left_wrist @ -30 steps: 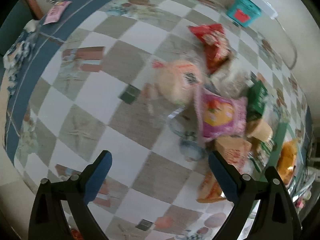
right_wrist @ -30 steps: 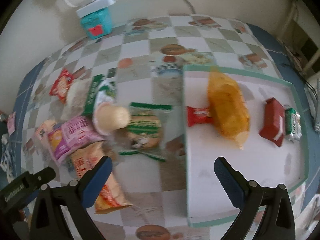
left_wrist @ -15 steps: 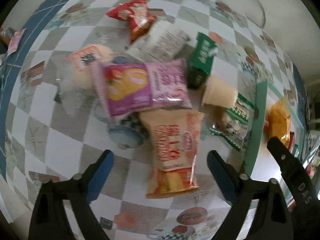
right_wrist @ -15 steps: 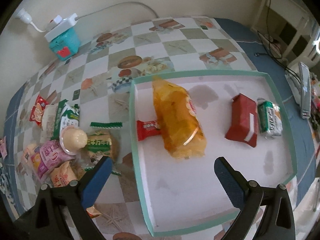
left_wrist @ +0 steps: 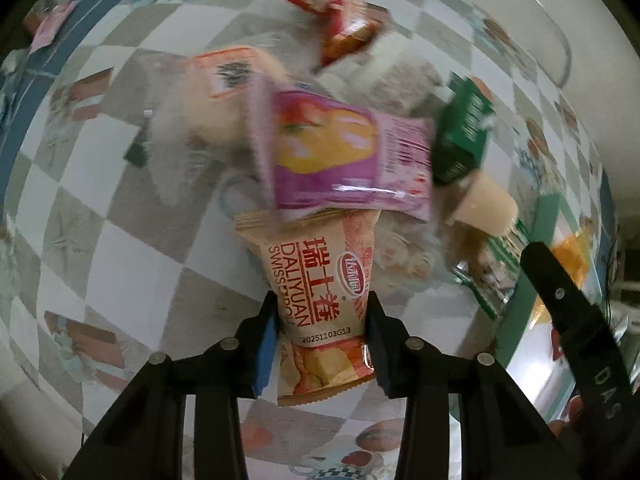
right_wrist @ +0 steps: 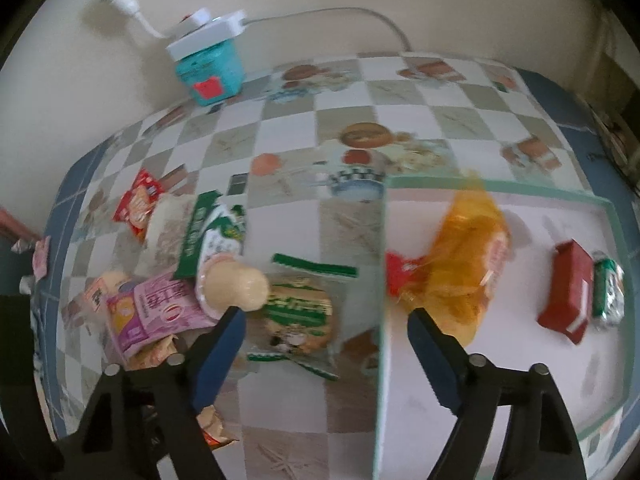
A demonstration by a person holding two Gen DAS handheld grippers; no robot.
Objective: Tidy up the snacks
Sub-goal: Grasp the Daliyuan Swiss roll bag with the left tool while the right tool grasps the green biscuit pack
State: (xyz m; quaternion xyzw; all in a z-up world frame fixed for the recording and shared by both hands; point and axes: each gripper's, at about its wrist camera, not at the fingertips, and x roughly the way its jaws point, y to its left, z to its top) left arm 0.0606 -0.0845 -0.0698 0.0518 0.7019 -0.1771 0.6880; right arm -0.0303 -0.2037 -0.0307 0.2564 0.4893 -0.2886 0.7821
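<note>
Left hand-held gripper: jaws just closed, pinching Swiss roll packet. Lift straight; pink packet overlapped at 12 o'clock. Right hand-held gripper: narrowing, empty.

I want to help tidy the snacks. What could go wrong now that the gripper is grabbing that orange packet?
1. The left hand-held gripper, whose jaws have just been closing, pinches the Swiss roll packet. It might squash the cake.
2. The pink packet lies over the Swiss roll packet's far end, so lifting may drag it and shift the pile.
3. The jelly cup leans among the packets and could roll away.
</note>
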